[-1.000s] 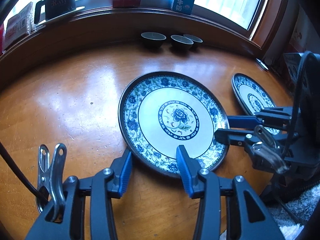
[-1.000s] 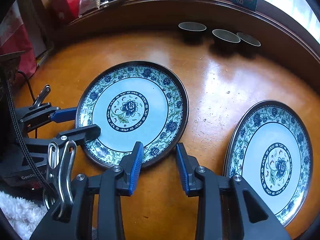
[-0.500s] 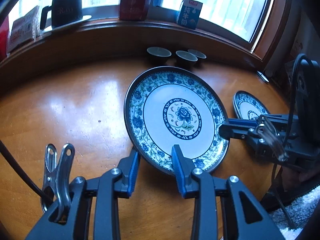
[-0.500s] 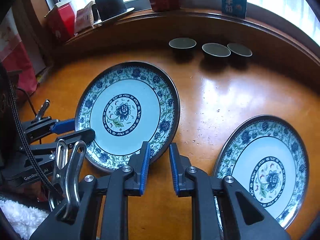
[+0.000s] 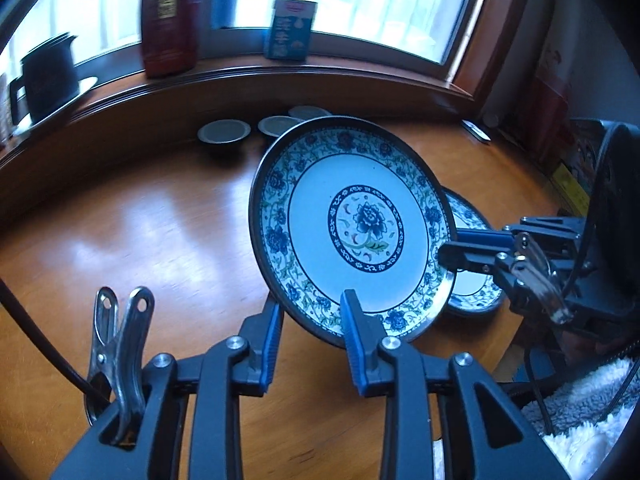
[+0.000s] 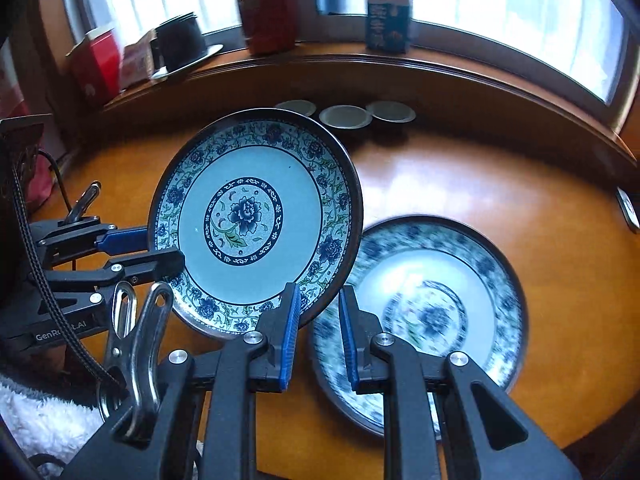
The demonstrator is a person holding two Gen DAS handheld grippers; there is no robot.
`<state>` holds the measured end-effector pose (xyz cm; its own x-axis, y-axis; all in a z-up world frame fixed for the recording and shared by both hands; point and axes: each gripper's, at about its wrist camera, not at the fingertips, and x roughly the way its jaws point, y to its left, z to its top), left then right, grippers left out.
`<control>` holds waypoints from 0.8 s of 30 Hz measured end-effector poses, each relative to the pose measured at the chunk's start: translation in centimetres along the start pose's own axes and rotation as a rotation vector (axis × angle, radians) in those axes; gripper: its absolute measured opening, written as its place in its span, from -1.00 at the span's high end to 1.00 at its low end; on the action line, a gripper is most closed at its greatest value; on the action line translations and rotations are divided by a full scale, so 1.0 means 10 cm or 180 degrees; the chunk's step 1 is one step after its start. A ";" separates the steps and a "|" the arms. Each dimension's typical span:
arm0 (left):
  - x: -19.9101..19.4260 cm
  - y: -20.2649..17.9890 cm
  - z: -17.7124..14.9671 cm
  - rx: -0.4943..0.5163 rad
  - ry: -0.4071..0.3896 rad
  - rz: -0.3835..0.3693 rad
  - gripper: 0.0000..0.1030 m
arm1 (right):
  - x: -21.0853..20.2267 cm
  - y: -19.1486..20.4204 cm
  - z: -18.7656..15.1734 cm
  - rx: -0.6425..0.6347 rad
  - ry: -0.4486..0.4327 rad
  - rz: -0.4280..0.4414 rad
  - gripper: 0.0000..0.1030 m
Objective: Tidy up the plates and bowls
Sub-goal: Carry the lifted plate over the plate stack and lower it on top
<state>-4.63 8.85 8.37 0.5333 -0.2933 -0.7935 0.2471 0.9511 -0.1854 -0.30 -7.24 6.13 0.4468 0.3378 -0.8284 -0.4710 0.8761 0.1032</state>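
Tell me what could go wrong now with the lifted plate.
1. The plate hangs tilted, pinched only at its rim by the left claw, whose jaws are closing on it, and the right claw; it might slip out.
2. The second plate lies close below its lower edge; a careless lowering could knock them together and chip a rim.

I see a glossy glazed ceramic plate point(image 5: 352, 228) over the polished, glaring wood table point(image 5: 152, 232), matt black plastic fingers point(image 5: 262, 344) with ribbed blue pads, a shiny metal clip point(image 5: 120, 344) lower left, and fluffy white cloth point(image 5: 588, 420) lower right.
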 end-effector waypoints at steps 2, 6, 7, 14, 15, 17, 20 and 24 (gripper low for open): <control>0.07 -0.12 0.07 0.0092 0.0020 -0.0074 0.41 | -0.08 -0.13 -0.07 0.0111 -0.0005 -0.0080 0.59; 0.29 -0.44 0.23 0.0326 0.0096 -0.0329 0.41 | -0.24 -0.44 -0.25 0.0377 -0.0012 -0.0260 0.59; 0.33 -0.54 0.25 0.0395 0.0111 -0.0388 0.41 | -0.29 -0.53 -0.31 0.0463 -0.0009 -0.0312 0.59; 0.58 -1.12 0.37 0.0833 0.0211 -0.0734 0.40 | -0.54 -1.00 -0.61 0.0936 0.0027 -0.0589 0.59; 0.61 -1.16 0.38 0.0857 0.0219 -0.0753 0.40 | -0.56 -1.02 -0.64 0.0956 0.0029 -0.0602 0.59; 0.63 -1.22 0.38 0.0865 0.0232 -0.0754 0.40 | -0.56 -1.06 -0.66 0.0954 0.0034 -0.0599 0.59; 0.67 -1.23 0.36 0.0787 0.0300 -0.0729 0.40 | -0.51 -1.08 -0.65 0.0917 0.0076 -0.0550 0.59; 0.68 -1.21 0.31 0.0699 0.0344 -0.0665 0.40 | -0.45 -1.08 -0.65 0.0876 0.0127 -0.0453 0.59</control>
<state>-1.54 -4.98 7.03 0.3665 -0.4568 -0.8105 0.5173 0.8242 -0.2306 -2.15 -20.43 5.17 0.4607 0.1960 -0.8657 -0.1798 0.9757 0.1252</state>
